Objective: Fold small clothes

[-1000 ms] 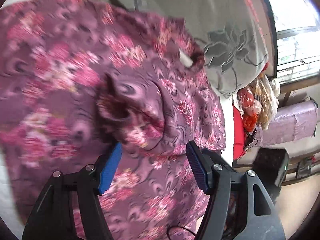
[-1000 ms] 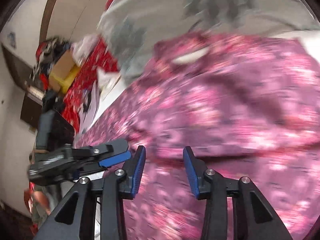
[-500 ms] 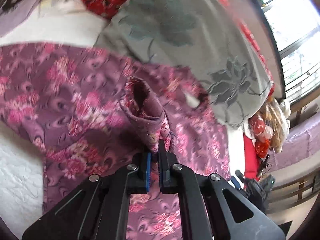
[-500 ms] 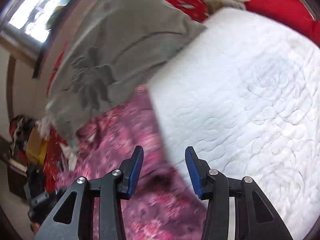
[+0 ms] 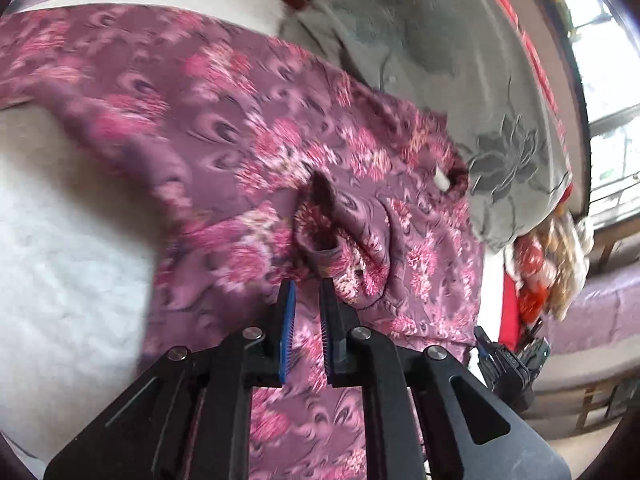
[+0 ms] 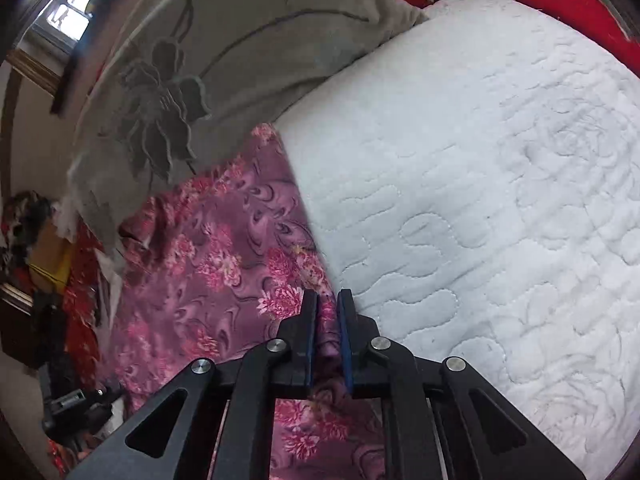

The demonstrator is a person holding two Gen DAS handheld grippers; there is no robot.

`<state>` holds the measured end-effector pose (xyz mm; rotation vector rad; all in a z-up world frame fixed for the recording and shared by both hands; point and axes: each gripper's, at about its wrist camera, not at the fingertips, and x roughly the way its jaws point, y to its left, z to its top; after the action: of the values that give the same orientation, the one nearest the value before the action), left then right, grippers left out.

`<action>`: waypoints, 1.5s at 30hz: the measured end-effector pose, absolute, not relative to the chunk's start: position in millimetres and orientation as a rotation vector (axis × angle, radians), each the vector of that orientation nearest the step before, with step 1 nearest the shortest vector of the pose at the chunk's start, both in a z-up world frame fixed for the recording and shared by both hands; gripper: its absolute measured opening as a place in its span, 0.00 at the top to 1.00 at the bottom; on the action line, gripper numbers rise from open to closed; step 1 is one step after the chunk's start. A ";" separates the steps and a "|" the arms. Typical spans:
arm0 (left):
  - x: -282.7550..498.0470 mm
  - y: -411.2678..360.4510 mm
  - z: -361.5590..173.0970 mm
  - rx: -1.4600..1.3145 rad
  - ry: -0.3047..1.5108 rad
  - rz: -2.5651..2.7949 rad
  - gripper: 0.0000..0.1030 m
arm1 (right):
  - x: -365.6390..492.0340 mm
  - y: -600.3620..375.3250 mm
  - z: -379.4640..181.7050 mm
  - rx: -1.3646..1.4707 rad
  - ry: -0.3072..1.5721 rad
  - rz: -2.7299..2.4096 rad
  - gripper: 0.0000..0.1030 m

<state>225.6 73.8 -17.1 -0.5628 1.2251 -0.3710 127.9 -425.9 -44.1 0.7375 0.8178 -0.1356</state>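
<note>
A purple garment with pink flowers (image 5: 248, 128) lies spread on a white quilted mattress (image 6: 500, 184). My left gripper (image 5: 307, 286) is shut on a bunched sleeve fold (image 5: 340, 240) of the garment, near its neck opening. In the right wrist view the same garment (image 6: 208, 264) lies left of the bare mattress. My right gripper (image 6: 328, 296) is shut on the garment's right edge, with cloth between the blue pads.
A grey blanket with a flower pattern (image 5: 472, 80) lies just behind the garment; it also shows in the right wrist view (image 6: 200, 60). Red bedding (image 6: 560, 4) lies at the far side. A bench and bags (image 5: 560, 248) stand beside the bed.
Both grippers were open a second ago. The left closed on the sleeve fold first. The right swung to the garment's edge beside the bare mattress and closed on it.
</note>
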 end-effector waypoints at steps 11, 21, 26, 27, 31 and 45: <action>258.5 -7.8 1.9 -0.402 1.178 -0.462 0.58 | 164.8 -383.1 -9.2 0.629 0.697 -0.069 0.76; 252.4 -23.6 -1.9 -0.271 1.157 -0.451 0.53 | 182.9 -375.8 -13.2 0.557 0.700 -0.107 0.70; 255.5 -30.6 -26.6 -0.215 1.198 -0.416 0.52 | 207.8 -374.7 -39.2 0.506 0.798 -0.121 0.54; 253.4 -30.8 -22.8 -0.208 1.196 -0.417 0.51 | 205.6 -370.0 -32.6 0.476 0.776 -0.143 0.54; 246.8 -7.4 -6.5 -0.332 1.189 -0.450 0.51 | 201.9 -342.2 -16.7 0.480 0.773 -0.095 0.52; 262.2 253.9 15.9 -0.631 1.053 -0.032 0.49 | 217.1 -135.4 -33.9 0.147 0.800 0.174 0.39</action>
<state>262.2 253.9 15.9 -0.6306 1.0528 -0.0317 217.1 -135.4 -33.9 0.1472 0.8000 0.1743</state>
